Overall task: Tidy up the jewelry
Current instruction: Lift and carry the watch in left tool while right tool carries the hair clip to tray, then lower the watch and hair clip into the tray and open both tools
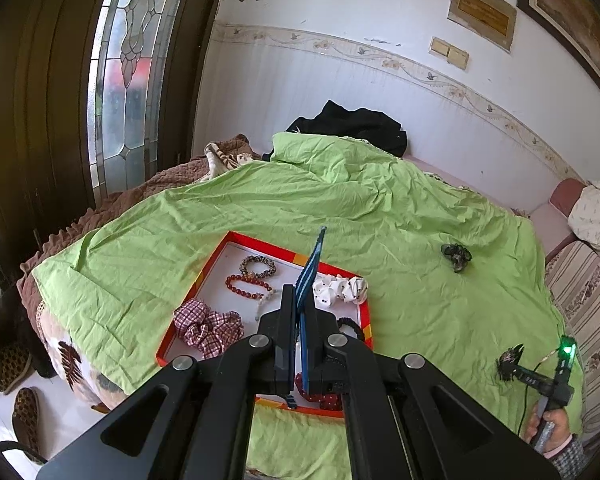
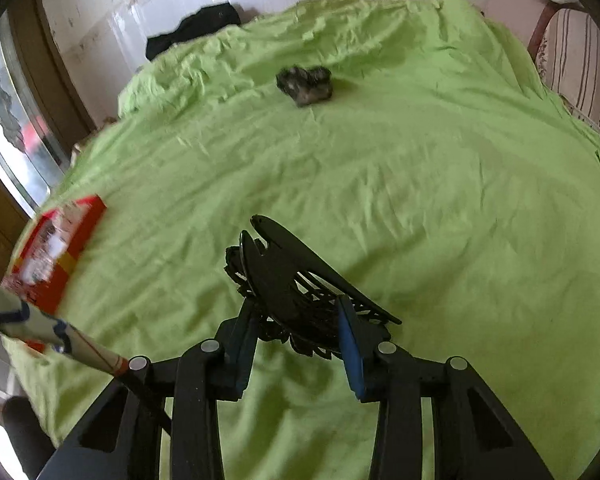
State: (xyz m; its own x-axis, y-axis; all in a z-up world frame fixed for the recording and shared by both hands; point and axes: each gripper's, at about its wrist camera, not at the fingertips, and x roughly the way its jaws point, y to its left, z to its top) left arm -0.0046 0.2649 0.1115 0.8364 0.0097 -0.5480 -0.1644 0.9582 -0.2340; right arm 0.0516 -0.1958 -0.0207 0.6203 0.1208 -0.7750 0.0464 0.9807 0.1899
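Observation:
A red-rimmed box lid lies on the green sheet and holds a checked scrunchie, a red bead bracelet, a patterned bracelet, a white dotted scrunchie and a black hair tie. My left gripper hovers over it, jaws closed with nothing between them. My right gripper is shut on a black lacy hair clip above the sheet; it also shows in the left wrist view. A dark scrunchie lies farther back; the left wrist view shows it too.
The green sheet covers the bed. The red box is at the left in the right wrist view. Black clothing lies by the wall. A striped cushion is at right. Slippers are on the floor at left.

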